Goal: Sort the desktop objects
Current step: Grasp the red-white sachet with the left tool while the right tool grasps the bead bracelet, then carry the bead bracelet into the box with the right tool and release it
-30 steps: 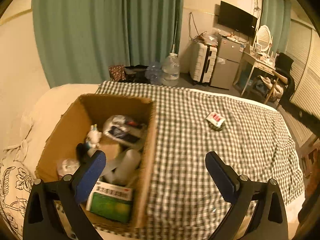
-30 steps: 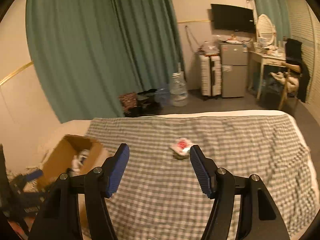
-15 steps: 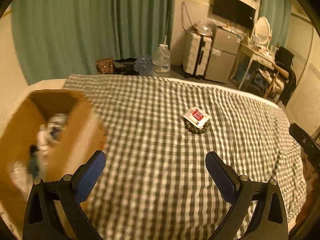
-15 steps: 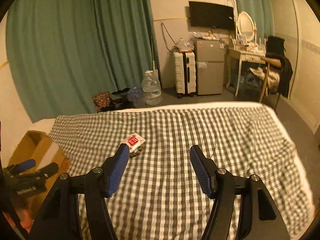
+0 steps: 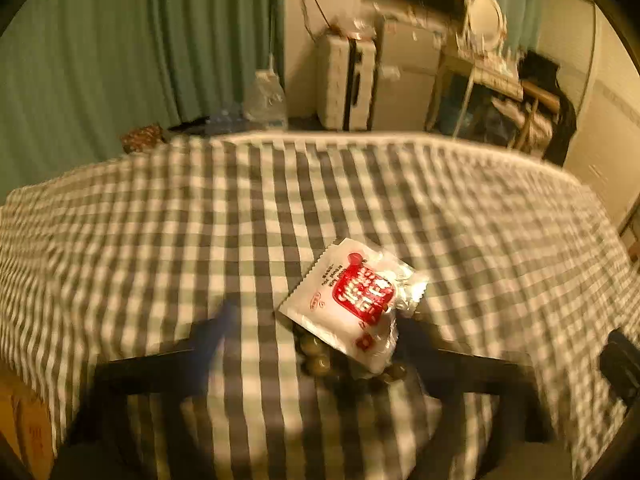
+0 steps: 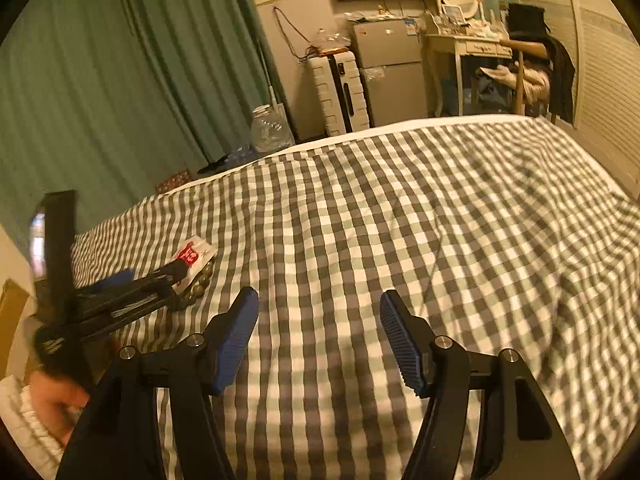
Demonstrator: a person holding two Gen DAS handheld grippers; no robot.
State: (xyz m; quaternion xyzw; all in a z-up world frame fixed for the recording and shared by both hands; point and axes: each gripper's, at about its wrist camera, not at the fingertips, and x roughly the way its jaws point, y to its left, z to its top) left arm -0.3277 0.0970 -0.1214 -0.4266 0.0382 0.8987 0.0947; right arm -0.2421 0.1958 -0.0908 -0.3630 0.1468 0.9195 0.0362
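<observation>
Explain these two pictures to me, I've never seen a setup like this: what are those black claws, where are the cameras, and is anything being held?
There is no robot here. A person holds a two-finger gripper in each hand, and each carries a wide-angle camera looking forward along its fingers.

The left camera's picture is blurred by motion. The left gripper is open, its fingers on either side of a white and red packet that lies on a string of beads.

The right camera shows the right gripper open over bare checked cloth, holding nothing. It also sees the left gripper from the side, at the packet, and a corner of a cardboard box.

Nothing looks gripped yet.
</observation>
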